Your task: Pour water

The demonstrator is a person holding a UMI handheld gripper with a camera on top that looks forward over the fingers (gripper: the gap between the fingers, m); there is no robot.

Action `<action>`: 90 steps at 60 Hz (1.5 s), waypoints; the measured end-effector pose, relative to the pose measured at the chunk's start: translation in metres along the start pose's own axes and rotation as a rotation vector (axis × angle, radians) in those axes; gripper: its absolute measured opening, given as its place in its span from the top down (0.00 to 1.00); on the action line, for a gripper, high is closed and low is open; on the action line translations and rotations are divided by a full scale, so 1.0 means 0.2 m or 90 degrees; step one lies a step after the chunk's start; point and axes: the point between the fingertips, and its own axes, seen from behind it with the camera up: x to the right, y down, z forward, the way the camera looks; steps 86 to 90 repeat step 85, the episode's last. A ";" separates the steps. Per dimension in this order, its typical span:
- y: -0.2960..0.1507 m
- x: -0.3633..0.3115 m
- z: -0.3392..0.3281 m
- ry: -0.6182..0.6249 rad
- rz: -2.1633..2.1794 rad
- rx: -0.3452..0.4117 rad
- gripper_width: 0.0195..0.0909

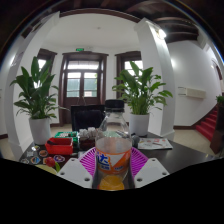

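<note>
A clear plastic bottle (112,152) with an orange and white label and a white cap stands upright between my fingers. My gripper (112,170) is shut on the bottle: both magenta pads (89,161) press against its labelled sides. The bottle's lower part holds orange liquid, and its base is hidden below the fingers. The bottle appears lifted above the dark table (180,155).
Two potted leafy plants stand beyond, one to the left (38,98) and one to the right (140,95). A red box and small items (58,146) lie left of the bottle. Papers (155,144) lie on the right. A dark chair (88,118) stands behind.
</note>
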 end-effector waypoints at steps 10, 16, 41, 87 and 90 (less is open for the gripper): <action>0.01 -0.03 0.01 -0.019 -0.027 -0.017 0.61; 0.02 -0.03 0.00 -0.029 -0.025 -0.034 0.55; 0.16 0.01 -0.49 -0.078 -0.006 -0.092 0.13; -0.17 -0.24 -1.32 -0.204 -0.030 -0.081 0.15; -0.17 -0.24 -1.32 -0.204 -0.030 -0.081 0.15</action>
